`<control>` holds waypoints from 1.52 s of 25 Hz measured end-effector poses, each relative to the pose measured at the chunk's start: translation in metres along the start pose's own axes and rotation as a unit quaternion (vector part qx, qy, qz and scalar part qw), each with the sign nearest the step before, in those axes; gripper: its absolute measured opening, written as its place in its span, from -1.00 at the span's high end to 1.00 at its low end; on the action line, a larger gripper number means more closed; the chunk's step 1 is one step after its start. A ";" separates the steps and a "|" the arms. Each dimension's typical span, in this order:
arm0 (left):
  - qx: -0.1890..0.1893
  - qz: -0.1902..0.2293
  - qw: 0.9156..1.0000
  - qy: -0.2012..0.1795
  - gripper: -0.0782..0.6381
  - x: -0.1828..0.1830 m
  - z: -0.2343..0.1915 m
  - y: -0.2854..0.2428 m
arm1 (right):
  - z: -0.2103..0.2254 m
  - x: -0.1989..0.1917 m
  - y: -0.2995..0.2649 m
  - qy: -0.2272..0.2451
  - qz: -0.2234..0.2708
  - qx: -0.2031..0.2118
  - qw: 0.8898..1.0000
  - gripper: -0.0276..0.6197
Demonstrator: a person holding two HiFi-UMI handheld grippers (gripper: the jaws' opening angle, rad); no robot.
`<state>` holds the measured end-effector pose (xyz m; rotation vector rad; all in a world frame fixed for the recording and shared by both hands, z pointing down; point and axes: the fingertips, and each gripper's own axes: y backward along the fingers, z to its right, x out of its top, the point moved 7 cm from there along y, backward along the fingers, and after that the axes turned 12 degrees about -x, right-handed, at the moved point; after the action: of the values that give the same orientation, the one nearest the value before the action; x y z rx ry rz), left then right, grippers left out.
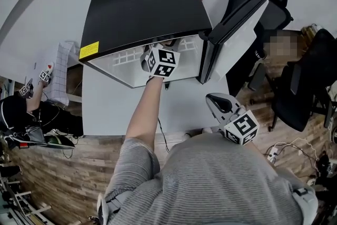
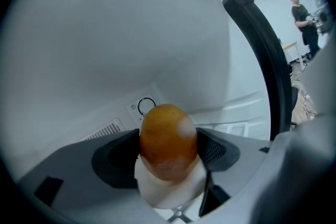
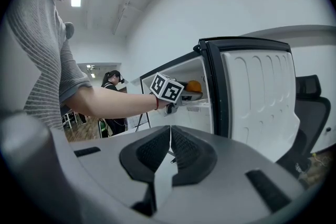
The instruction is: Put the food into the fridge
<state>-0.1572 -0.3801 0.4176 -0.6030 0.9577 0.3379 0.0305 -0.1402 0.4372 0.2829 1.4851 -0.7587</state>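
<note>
The left gripper [image 3: 185, 96] reaches into the open fridge [image 1: 142, 8] at 12 o'clock on the white bench [image 1: 116, 108], its fingers [image 2: 215, 148] clamped on either side of an orange, egg-shaped piece of food [image 2: 168, 136] held inside the white compartment. The fridge door [image 1: 231, 34] stands open at 2 o'clock. The right gripper [image 3: 171, 149] hangs outside at 4 o'clock, its fingers pressed together with nothing between them.

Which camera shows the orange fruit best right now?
The left gripper view: the orange fruit sits large and close between the jaws. The right gripper view shows it small, in the open fridge. The head view hides it.
</note>
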 end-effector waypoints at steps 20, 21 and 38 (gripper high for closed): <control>-0.001 0.016 1.000 0.014 -0.32 -0.002 0.013 0.019 | -0.004 -0.005 -0.003 -0.002 0.006 0.005 1.000 0.88; 0.001 0.016 1.000 0.017 -0.32 -0.003 0.013 0.021 | -0.005 -0.006 -0.003 -0.003 0.008 0.006 1.000 0.87; 0.015 0.020 0.999 0.041 -0.32 -0.010 0.016 0.045 | -0.018 -0.002 0.000 0.008 0.002 0.030 1.000 0.88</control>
<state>-0.1759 -0.3347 0.4176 -0.5742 1.0531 0.3349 0.0167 -0.1286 0.4370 0.3377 1.4790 -0.7993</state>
